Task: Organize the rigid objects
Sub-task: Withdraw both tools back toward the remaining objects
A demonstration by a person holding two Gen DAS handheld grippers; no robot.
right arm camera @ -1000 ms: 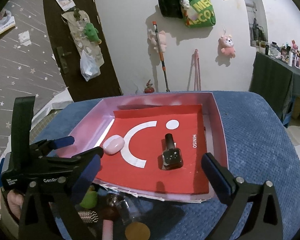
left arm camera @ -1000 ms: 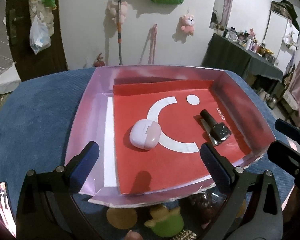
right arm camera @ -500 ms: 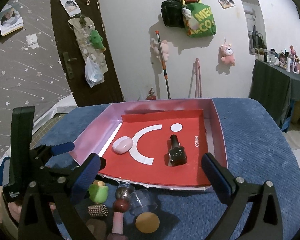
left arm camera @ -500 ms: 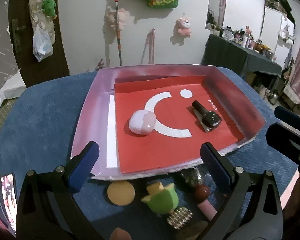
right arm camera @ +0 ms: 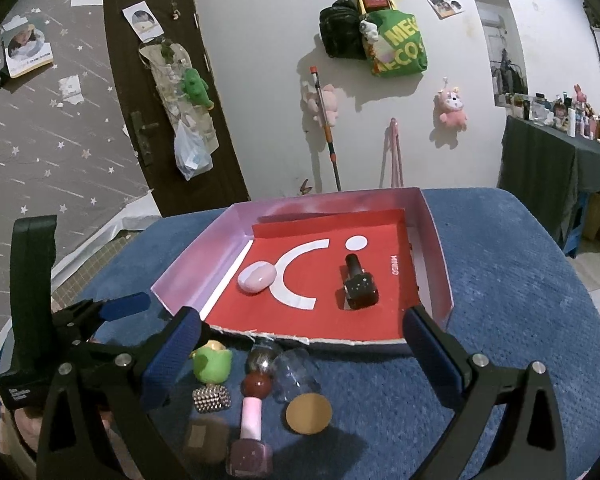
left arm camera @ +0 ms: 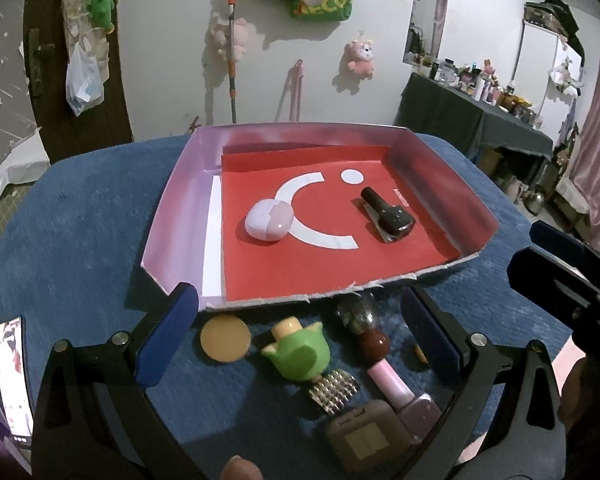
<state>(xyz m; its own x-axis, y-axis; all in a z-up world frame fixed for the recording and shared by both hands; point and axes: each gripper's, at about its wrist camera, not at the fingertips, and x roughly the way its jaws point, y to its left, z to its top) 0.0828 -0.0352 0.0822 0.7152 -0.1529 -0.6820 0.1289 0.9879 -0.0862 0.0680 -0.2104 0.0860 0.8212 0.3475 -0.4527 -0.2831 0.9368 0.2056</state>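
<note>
Both grippers have been drawn back from the tray [left arm camera: 168, 220], exposing the loose items. With jaws wide and empty, the green toy [left arm camera: 300, 354] is probably approached next.

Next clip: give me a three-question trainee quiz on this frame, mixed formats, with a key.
1. True or false: the left gripper holds the green toy.
2. How many items lie inside the pink tray?
3. Which item outside the tray lies nearest the right gripper's left fingertip in the right wrist view? A) gold disc B) green toy C) pink nail polish bottle

Key:
1. False. Its jaws stand wide open above the toy.
2. Two: the pink earbud case and the black nail polish bottle.
3. B
</note>
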